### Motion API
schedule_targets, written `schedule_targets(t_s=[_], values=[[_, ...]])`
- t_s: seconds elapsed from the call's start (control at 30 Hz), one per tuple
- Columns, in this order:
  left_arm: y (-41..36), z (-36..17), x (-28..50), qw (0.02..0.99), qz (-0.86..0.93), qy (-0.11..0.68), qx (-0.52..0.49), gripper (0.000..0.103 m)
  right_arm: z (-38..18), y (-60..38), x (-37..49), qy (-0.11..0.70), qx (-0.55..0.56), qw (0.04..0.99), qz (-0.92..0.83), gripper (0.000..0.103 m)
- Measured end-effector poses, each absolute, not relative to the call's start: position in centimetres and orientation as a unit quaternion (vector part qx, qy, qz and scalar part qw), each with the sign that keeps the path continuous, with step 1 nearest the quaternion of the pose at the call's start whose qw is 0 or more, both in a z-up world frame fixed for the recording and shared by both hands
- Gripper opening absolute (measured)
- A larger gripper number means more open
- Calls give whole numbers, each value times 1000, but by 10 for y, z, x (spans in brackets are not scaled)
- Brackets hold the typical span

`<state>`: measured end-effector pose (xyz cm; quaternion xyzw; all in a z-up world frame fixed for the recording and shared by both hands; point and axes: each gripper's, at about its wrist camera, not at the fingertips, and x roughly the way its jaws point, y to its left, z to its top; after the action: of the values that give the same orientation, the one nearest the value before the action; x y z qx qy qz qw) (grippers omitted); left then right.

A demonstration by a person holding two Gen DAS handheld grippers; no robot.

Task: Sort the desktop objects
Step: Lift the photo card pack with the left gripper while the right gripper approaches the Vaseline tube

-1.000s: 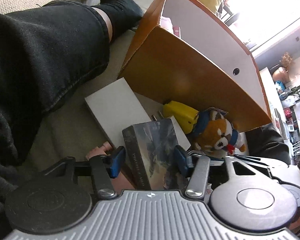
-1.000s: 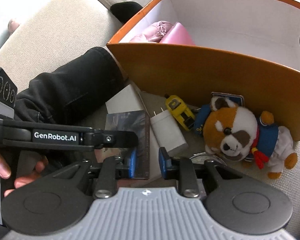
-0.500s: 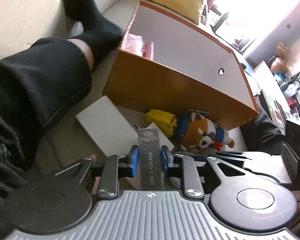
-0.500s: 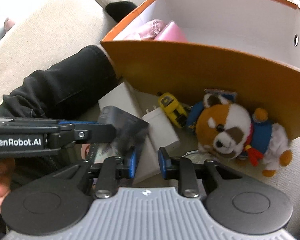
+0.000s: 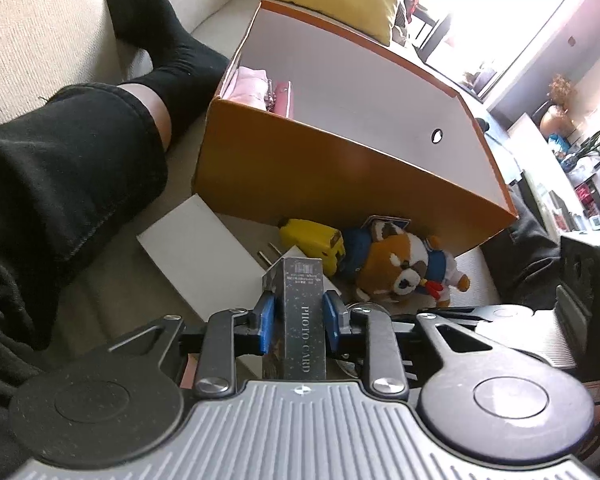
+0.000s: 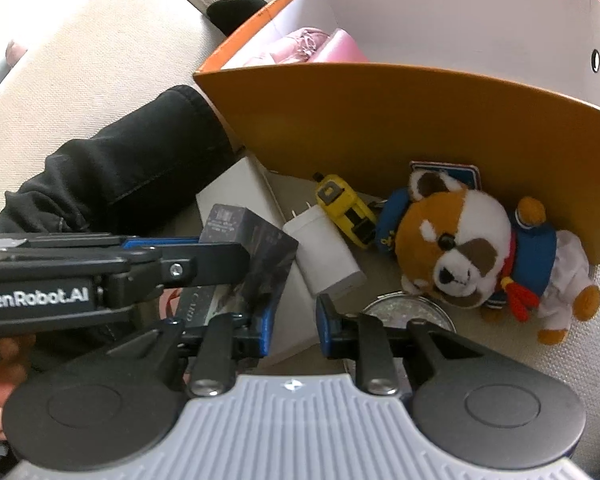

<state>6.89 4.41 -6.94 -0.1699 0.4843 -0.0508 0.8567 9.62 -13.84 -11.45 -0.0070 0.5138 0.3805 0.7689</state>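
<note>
Left tongs (image 5: 295,317): blue pads set against both narrow sides of a dark card box (image 5: 303,320), spine lettered "PHOTO CARD", held edge-up clear of the sofa; jaws easing open slightly, box between them.

Right tongs (image 6: 293,326): narrow gap, nothing between the pads, poised above the white box (image 6: 236,184) and charger (image 6: 324,256).

Orange box (image 5: 340,184): open top, white inside, standing on the sofa; pink items (image 5: 260,88) in its far left corner.

Loose items on the sofa before the orange box:
- white box, flat, leftmost
- white charger, prongs toward the orange box
- yellow toy (image 6: 344,210), just beside the charger
- plush (image 6: 472,248), brown and white, blue jacket, lying against the orange wall
- round glittery disc (image 6: 408,308), near the plush

Person's leg (image 5: 68,160): dark trousers, black sock, left of the orange box.
</note>
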Motion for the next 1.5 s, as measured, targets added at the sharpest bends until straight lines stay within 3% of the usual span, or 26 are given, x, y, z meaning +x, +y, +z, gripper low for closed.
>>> schedule_targets(t_s=[0.63, 0.73, 0.83, 1.03, 1.37, 1.5], values=[[43, -74, 61, 870, -30, 470, -142, 26, -103, -184, 100, 504, -42, 787, 354, 27], [39, -66, 53, 875, -45, 462, -137, 26, -102, -209, 97, 515, -40, 789, 334, 42], [31, -60, 46, 874, -72, 462, -130, 26, -107, -230, 92, 538, -25, 783, 312, 44], [11, -74, 40, 851, -114, 496, -127, 26, -134, -256, 85, 594, 20, 759, 266, 61], [0, -101, 30, 827, -98, 543, -106, 26, -161, -263, 83, 624, 44, 737, 257, 65], [-3, -104, 29, 828, -98, 542, -104, 26, -158, -269, 81, 620, 52, 741, 253, 53]])
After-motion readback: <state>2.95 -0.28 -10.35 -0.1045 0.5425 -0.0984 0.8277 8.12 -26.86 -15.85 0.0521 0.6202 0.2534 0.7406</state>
